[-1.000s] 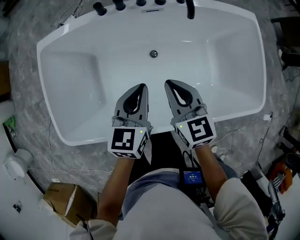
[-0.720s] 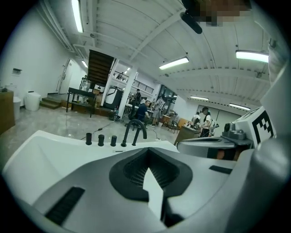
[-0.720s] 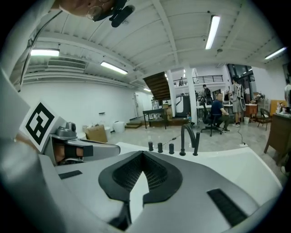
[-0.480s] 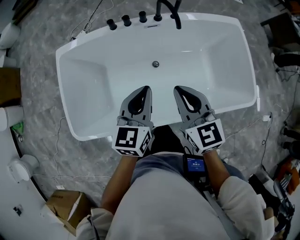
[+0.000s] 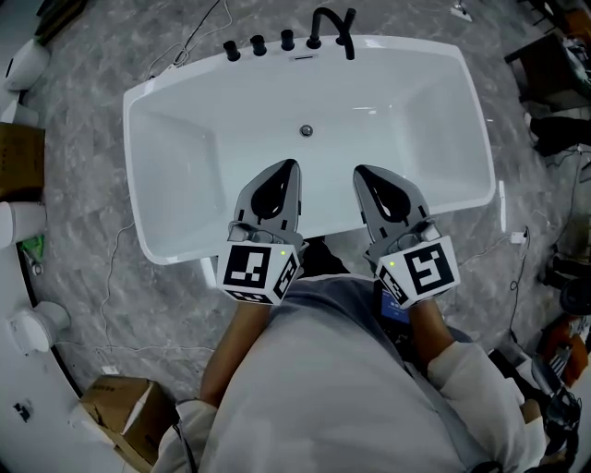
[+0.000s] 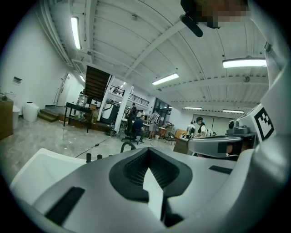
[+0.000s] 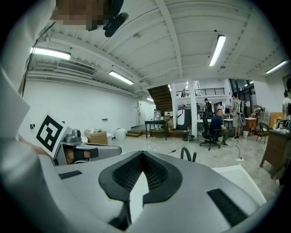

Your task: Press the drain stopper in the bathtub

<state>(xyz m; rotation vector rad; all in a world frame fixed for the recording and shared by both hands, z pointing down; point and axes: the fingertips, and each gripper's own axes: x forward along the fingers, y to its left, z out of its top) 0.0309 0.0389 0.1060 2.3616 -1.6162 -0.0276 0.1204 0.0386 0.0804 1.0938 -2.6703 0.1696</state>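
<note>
Over the last second my left gripper (image 5: 288,168) and right gripper (image 5: 364,174) have barely shifted, both with jaws pinched together on nothing, while the bathtub (image 5: 171,257) has shrunk in the head view and its faucet (image 5: 332,20) has come fully into frame. The drain stopper (image 5: 307,130) sits on the tub floor beyond both tips, too small to tell whether it is pressed, so this fits before or after pressing. Only the head view shows it; the gripper views look level across the room.
</note>
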